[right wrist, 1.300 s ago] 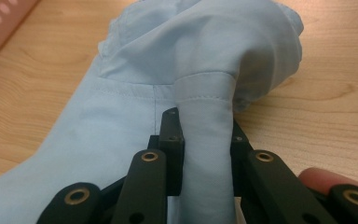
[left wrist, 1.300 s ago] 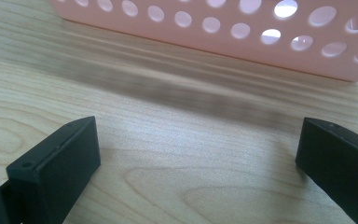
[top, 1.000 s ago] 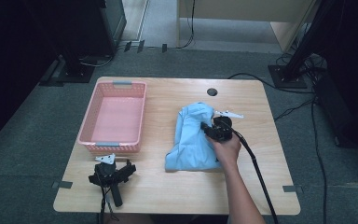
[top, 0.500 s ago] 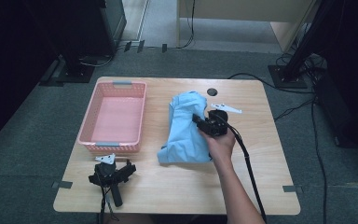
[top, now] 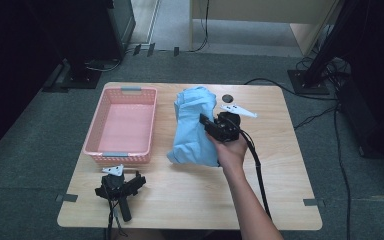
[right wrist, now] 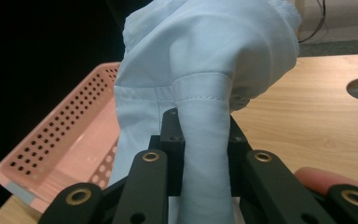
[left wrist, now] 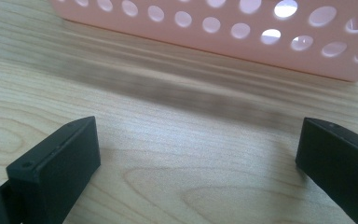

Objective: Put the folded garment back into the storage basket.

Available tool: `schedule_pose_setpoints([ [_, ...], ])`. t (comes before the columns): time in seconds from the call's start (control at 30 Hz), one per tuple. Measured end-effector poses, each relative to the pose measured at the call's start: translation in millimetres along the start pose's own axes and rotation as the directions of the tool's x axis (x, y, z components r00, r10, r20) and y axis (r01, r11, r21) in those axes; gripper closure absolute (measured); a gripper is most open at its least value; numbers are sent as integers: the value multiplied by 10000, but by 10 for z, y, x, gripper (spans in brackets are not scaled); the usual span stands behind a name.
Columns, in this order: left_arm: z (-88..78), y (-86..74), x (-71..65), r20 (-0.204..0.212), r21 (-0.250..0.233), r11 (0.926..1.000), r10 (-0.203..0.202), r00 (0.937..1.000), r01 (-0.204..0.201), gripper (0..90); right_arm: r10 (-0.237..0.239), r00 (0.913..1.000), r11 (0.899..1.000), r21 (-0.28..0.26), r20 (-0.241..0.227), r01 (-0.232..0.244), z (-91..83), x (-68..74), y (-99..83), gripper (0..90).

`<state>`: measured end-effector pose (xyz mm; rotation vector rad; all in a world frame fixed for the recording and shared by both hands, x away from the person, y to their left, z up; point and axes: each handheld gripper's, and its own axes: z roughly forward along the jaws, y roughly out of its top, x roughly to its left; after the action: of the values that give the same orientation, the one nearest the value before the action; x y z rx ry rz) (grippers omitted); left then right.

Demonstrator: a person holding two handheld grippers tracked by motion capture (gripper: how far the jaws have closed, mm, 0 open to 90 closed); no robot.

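A light blue shirt (top: pixel 194 125) lies bunched on the wooden desk (top: pixel 280 165), near its middle, just to the right of a pink basket (top: pixel 122 126) with holes in its walls. In the right gripper view a stitched fold of the shirt (right wrist: pixel 205 93) runs down between the two black jaws of the right tool (right wrist: pixel 204 135), which are pressed together on the cloth, and the rest of the shirt rises above them in a puffed heap. A hand (top: pixel 230 150) holds the right tool (top: pixel 219 126) from the near side, the forearm coming in from the bottom edge of the high view, and a black cable trails back from it along the desk. Beyond the tool a small dark round hole (top: pixel 227 98) sits in the desk top. The left tool (top: pixel 119 187) rests unheld on the desk near the front left corner, just in front of the basket. In the left gripper view its jaws stand wide apart over bare wood, with the basket wall (left wrist: pixel 242 32) just beyond them.
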<state>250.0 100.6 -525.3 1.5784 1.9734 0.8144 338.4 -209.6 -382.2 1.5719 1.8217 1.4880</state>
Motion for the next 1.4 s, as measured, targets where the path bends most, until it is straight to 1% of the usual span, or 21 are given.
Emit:
schedule_pose_setpoints([
  [0.2,-1,0,0,3,9,10000,5,10000,-5,0,251,9990,9992,-288,-381,-262,-46,51,109,781],
  [0.43,0,0,0,1,4,10000,-4,10000,4,0,208,9973,9985,-482,-703,-242,-61,159,228,781],
  [0.5,0,0,0,2,6,10000,-5,10000,5,0,268,9963,9981,-529,-812,-311,-59,200,266,781],
  [0.67,-2,1,0,2,25,10000,4,10000,-4,0,194,9946,9977,-620,-1020,-258,-31,322,356,781],
  [0.93,-1,1,0,0,24,10000,3,10000,-3,0,74,9917,9972,-731,-1280,-169,57,512,465,780],
  [1.1,-2,1,1,2,29,10000,9,10000,-9,0,126,9902,9970,-734,-1392,-230,121,594,510,780],
  [1.23,-2,1,0,1,28,10000,5,10000,-5,0,324,9885,9961,-760,-1475,-440,182,625,530,780],
  [1.4,-2,1,0,2,26,10000,4,10000,-4,0,690,9842,9942,-705,-1630,-813,280,629,516,780],
])
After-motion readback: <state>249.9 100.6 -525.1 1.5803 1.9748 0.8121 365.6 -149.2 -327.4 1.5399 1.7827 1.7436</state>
